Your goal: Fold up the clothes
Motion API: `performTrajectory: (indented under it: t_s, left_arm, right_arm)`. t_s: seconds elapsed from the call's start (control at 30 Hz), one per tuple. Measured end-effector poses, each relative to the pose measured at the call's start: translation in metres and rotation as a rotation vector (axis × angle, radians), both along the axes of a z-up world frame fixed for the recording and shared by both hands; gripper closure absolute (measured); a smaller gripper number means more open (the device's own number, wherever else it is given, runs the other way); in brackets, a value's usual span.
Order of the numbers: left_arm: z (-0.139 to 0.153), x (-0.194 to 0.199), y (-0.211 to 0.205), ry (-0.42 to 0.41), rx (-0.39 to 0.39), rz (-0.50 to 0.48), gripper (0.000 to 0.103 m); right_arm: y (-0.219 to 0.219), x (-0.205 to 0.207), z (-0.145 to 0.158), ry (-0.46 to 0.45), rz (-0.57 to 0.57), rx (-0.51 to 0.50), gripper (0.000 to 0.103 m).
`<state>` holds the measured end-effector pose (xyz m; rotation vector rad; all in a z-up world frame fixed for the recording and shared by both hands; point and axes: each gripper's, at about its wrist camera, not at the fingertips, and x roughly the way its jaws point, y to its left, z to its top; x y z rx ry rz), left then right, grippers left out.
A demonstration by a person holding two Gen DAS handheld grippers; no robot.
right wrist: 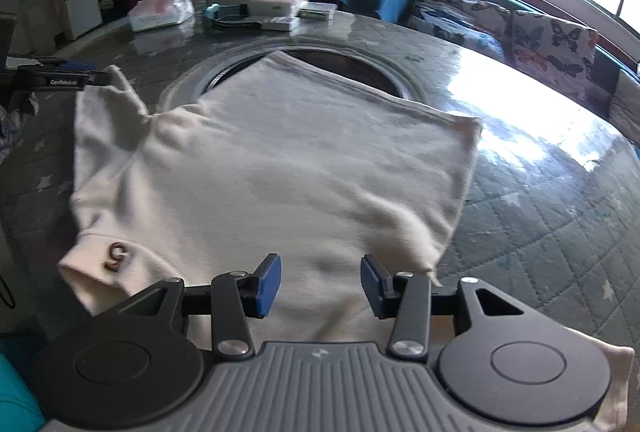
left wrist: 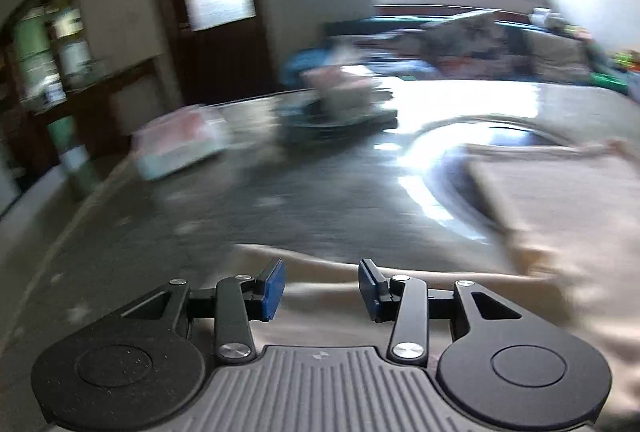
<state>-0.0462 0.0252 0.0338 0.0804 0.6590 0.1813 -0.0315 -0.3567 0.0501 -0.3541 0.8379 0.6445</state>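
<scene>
now the shirt lies flat mid-table, one sleeve at ten o'clock. the right gripper is opening, empty, over the near hem; the left gripper hangs open, empty. better to pinch each edge squarely before lifting.

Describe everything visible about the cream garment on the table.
The cream garment looks like a soft knit top, spread mostly flat on the quilted table cover, its far edge overlapping the round inset. One sleeve points toward the left tongs at the far left; contact there is unclear. A cuff nearer the camera bears a small dark red emblem. The right tongs stand open above the near edge.
</scene>
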Motion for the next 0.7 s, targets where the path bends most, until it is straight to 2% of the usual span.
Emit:
performTrajectory:
  t_s: [0.17,0.27,0.5,0.6,0.7]
  left_arm:
    - [0.003,-0.009,-0.053,0.02,-0.055,-0.207,0.059]
    - [-0.001,-0.017,-0.081,0.028,-0.031,-0.307,0.059]
    - [-0.014,-0.036,-0.111,0.045,0.042,-0.435,0.059]
    - [-0.018,-0.04,-0.116,0.053,0.079,-0.46,0.059]
    - [-0.009,-0.038,-0.118,0.029,0.093,-0.469,0.059]
  right_arm:
    - [0.011,-0.013,0.0,0.015,0.058,0.004,0.058]
    - [0.015,-0.023,0.002,0.013,0.09,0.013,0.058]
    - [0.02,-0.045,0.002,0.014,0.145,0.017,0.058]
    - [0.021,-0.051,-0.001,0.012,0.153,0.003,0.058]
    - [0.017,-0.056,0.005,-0.011,0.147,0.016,0.058]
